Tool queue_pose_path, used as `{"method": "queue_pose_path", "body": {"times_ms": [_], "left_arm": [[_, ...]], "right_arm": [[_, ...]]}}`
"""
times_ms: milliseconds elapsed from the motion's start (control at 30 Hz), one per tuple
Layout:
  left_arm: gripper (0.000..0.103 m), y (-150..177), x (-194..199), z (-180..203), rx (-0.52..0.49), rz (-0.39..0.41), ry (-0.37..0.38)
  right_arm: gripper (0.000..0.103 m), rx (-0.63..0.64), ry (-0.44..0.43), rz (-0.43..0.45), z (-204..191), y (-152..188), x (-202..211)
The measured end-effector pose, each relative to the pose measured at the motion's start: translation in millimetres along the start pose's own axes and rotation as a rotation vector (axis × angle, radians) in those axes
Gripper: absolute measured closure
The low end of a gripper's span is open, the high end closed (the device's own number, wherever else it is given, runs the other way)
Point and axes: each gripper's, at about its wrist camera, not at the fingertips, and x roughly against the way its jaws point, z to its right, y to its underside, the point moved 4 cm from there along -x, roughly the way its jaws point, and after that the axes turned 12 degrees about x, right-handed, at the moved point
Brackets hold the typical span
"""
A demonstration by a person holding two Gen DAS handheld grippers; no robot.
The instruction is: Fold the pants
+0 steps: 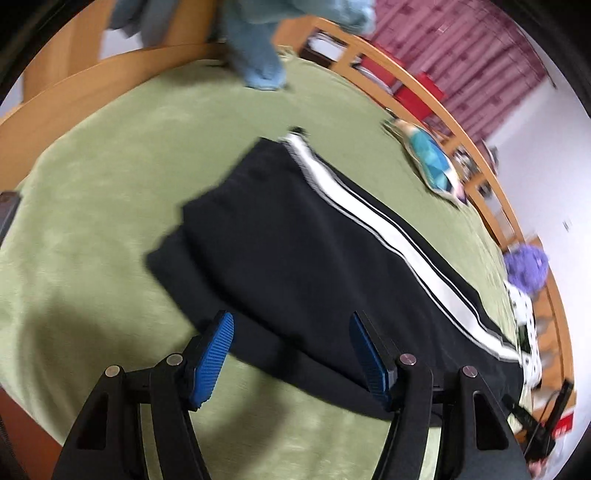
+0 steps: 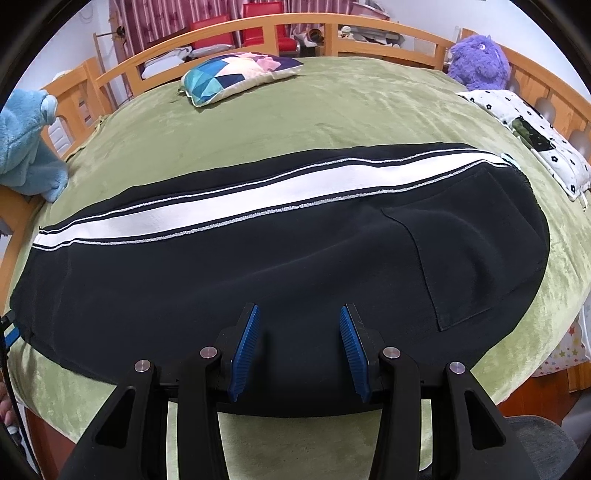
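The black pants lie flat on the green blanket of the bed, one leg folded over the other so that a broad white stripe runs along their upper edge; in the right wrist view they stretch from about 9 o'clock to 3 o'clock, with a back pocket showing toward 3 o'clock. The right gripper hangs over the near edge of the pants at 6 o'clock, its jaws spread wide with nothing between the blue pads. In the left wrist view, which is blurred, the pants run from 11 o'clock down to 4 o'clock, and the left gripper sits above their lower edge at 6 o'clock, jaws likewise wide apart and holding nothing. A patterned cushion rests on the blanket toward 12 o'clock, well apart from the pants. A purple plush toy sits at 1 o'clock against the wooden bed rail, a white flowered cloth lies just below it, and a light blue plush stands at 9 o'clock.
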Motion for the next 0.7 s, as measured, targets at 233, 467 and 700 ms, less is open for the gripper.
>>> {"method": "queue_pose_path", "body": {"times_ms": [233,467,700], "left_arm": [[0.044,-13.5,-22.3,-7.5,0.006,0.018,-0.071],[0.08,-26.0,-40.5,-19.6,0.104,0.032,-0.098],[0.099,-32.5,10.4,-16.4,0.084,0.09,-0.027]], "right_arm": [[0.058,0.016,0.018,-0.005,-3.2,4.3,2.7],[0.058,-0.009,0.028,-0.02,3.8,3.4,0.9],[0.058,0.009,0.021,-0.018,-1.5,-0.8,-1.7]]}}
